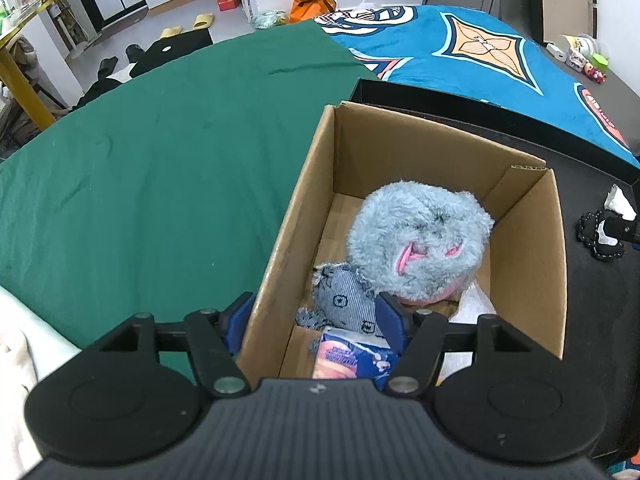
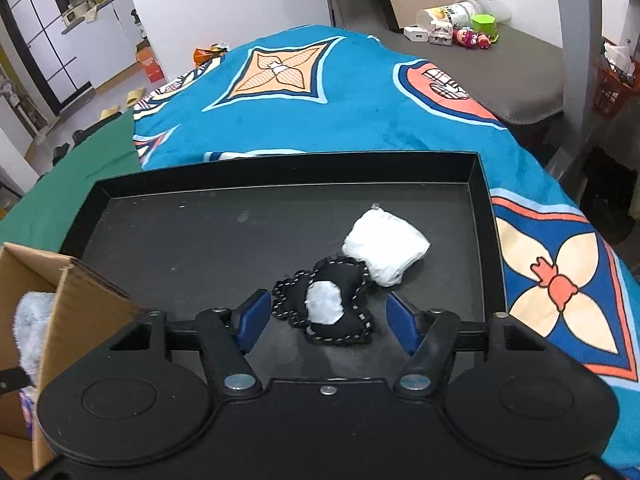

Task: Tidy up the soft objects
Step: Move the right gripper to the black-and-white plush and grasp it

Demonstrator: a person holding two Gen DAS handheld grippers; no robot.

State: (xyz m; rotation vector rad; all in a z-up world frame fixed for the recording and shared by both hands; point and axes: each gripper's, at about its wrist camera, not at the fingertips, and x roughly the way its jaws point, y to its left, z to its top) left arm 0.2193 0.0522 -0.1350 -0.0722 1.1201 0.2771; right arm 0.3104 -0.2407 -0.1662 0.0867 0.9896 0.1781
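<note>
1. At the far left, a green cloth (image 1: 152, 152) covers the bed, and beside it to the right lies a blue patterned blanket (image 2: 344, 120).
2. The cardboard box (image 1: 308, 216) stands at the border of the green cloth and a black tray (image 2: 208, 236), its top open.
3. Inside the box, a small denim plush (image 1: 344, 300) lies at the near end, touching a large fluffy grey plush (image 1: 416, 240) that fills the far right part; a blue snack packet (image 1: 352, 356) lies just under the denim plush at the near wall.
4. The left tongs (image 1: 316, 316) hang over the near left corner of the box, released: the left finger is outside the box wall, the right finger is inside, just beside the denim plush, and neither pad presses on anything.
5. Farther right on the black tray, a black plush with a white patch (image 2: 328, 304) lies flat, its far edge touching a white wrapped bundle (image 2: 384, 248).
6. The right tongs (image 2: 326, 318) straddle the black plush, which sits between the two blue pads; a gap shows on each side, so they are released and grasp nothing.
7. At the far right, beyond the blanket, a grey surface (image 2: 520, 76) carries small toys and a green cup (image 2: 484, 24).
</note>
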